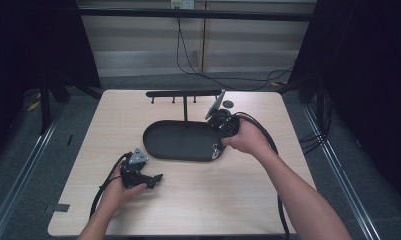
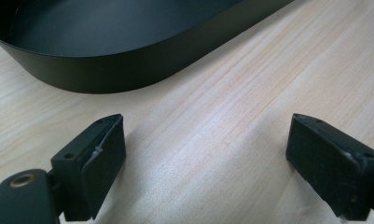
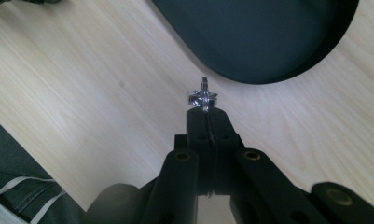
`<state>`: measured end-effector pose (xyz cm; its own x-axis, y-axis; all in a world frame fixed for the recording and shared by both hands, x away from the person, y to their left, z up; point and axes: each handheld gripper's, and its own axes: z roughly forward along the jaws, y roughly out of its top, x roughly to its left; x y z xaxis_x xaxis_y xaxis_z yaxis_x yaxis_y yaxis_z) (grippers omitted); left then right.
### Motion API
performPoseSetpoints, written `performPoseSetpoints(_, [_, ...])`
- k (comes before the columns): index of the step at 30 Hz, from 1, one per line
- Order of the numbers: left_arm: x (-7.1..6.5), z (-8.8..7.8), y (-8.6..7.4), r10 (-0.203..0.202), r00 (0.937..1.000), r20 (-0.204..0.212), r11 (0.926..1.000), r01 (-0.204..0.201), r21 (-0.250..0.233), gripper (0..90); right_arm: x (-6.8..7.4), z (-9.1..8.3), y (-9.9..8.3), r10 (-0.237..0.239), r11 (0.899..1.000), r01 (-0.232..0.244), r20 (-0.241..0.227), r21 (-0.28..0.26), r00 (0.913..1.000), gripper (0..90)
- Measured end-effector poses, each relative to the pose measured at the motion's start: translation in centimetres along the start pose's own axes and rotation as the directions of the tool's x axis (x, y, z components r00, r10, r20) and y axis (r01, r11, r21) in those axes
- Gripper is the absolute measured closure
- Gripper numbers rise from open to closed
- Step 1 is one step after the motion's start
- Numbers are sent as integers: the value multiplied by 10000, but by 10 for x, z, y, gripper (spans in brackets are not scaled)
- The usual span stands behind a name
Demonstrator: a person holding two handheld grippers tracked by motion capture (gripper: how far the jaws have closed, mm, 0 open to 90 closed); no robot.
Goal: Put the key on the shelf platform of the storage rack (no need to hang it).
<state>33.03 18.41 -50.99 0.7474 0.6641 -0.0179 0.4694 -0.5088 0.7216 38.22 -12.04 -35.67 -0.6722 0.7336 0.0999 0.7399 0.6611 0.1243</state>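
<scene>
A black oval tray (image 1: 178, 140) lies in the middle of the pale wood table. At the tray's right end, my right gripper (image 1: 218, 148) points down, shut on a small shiny cross-shaped metal piece (image 3: 203, 95). That piece hangs over bare wood just outside the tray's rounded wall (image 3: 250, 37), between the tips of the right gripper (image 3: 207, 113). My left gripper (image 1: 155, 180) rests low at the front left of the table, aimed toward the tray. In the left gripper view its jaws stand wide apart around the left gripper (image 2: 205, 135) midpoint with only wood between them, and the tray wall (image 2: 110, 70) lies a short way ahead.
Behind the tray stands a black T-shaped rack (image 1: 185, 93) with short pegs hanging from its bar. A small dark round disc (image 1: 228, 104) lies on the table near the rack's right end. Cables trail from both grippers toward the front edge.
</scene>
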Motion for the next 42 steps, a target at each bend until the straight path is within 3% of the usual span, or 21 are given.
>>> performPoseSetpoints(5, [0,0,0,0,10000,-15,10000,0,-8,116,-4,-1,4,-150,9998,150,-17,-146,9999,897])
performPoseSetpoints(9, [0,0,0,1,10000,-16,10000,-1,-9,116,-4,-2,9,107,9999,-107,3,-35,9999,897])
performPoseSetpoints(13, [0,0,0,15,10000,-22,10000,-15,4,116,-6,-2,14,-78,9999,77,-33,-138,10000,897])
performPoseSetpoints(18, [0,0,0,-1,10000,-17,10000,1,-8,116,-7,-2,20,122,9998,-123,-62,-161,9999,897])
performPoseSetpoints(42, [0,0,0,3,10000,10,10000,-3,4,116,-19,14,48,342,9989,-337,136,-313,9993,897])
